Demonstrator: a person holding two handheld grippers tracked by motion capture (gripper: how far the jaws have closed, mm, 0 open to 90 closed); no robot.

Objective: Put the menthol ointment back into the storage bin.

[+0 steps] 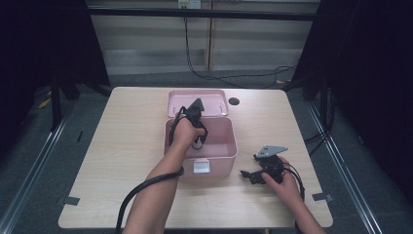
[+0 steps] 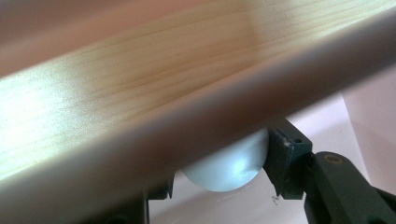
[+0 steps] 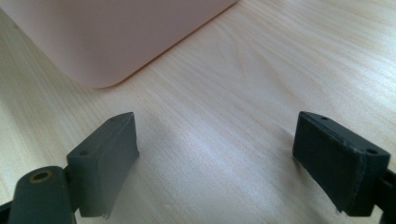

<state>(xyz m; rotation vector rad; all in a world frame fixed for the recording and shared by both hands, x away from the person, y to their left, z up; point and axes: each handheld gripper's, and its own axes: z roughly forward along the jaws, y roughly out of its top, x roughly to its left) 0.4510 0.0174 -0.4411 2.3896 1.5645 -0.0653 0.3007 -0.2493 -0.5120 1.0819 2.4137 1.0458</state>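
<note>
Left gripper (image 2: 219,179) dipped inside pink box (image 1: 220,155), jaws half spread and pinching pale ball (image 2: 224,165) between both pads; box rim blurred across at 12 o'clock. Ball low inside box, near table centre. No writing legible anywhere. White latch (image 1: 201,165) on box front, at 6 o'clock. Lid (image 1: 214,99) flipped back at 12 o'clock. Right gripper (image 1: 249,176) at 4 o'clock of box, on wooden table (image 1: 126,131), jaws spread wide, nothing between them.
</note>
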